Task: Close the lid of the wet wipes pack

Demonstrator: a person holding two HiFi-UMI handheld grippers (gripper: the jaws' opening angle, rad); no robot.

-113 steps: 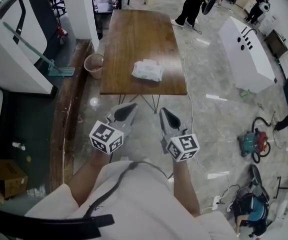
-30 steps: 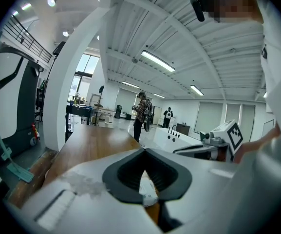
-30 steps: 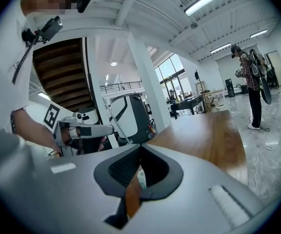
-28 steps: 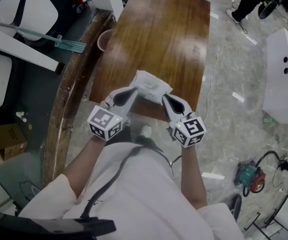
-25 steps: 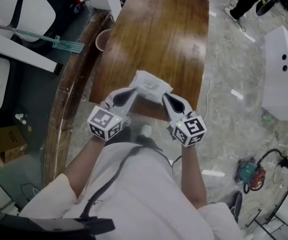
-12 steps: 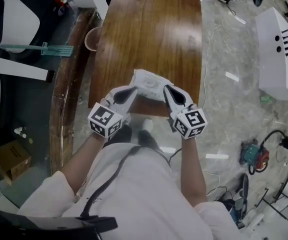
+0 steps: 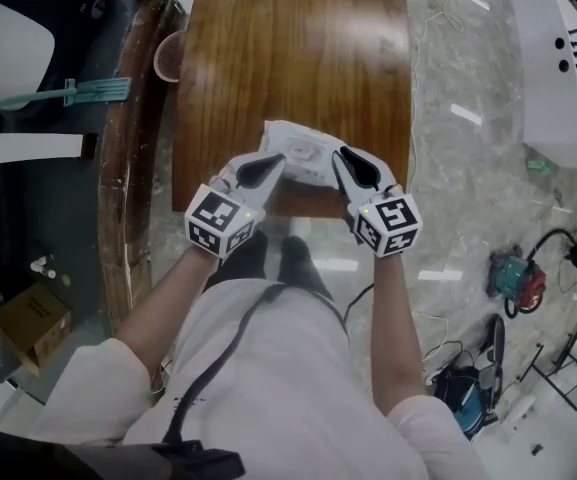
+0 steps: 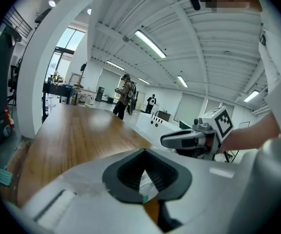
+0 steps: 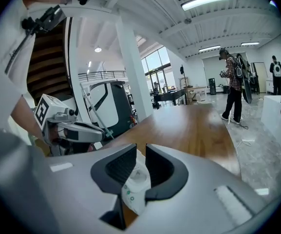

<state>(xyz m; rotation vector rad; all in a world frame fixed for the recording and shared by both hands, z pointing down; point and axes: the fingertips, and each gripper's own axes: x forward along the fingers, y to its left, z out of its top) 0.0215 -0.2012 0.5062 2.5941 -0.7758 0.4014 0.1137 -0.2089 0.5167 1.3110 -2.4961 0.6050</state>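
The wipes pack [image 7: 298, 153] lies at the near edge of the counter [image 7: 268, 48]; left claw [image 7: 271, 167] is together; right claw [image 7: 351, 165] has just been opening slightly, gripping nothing; a sideways push may slide the unheld pack off.

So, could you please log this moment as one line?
wet wipes pack: on table, near edge | left gripper: shut, beside pack | right gripper: jaws just opening, pack seen in gap, unclamped
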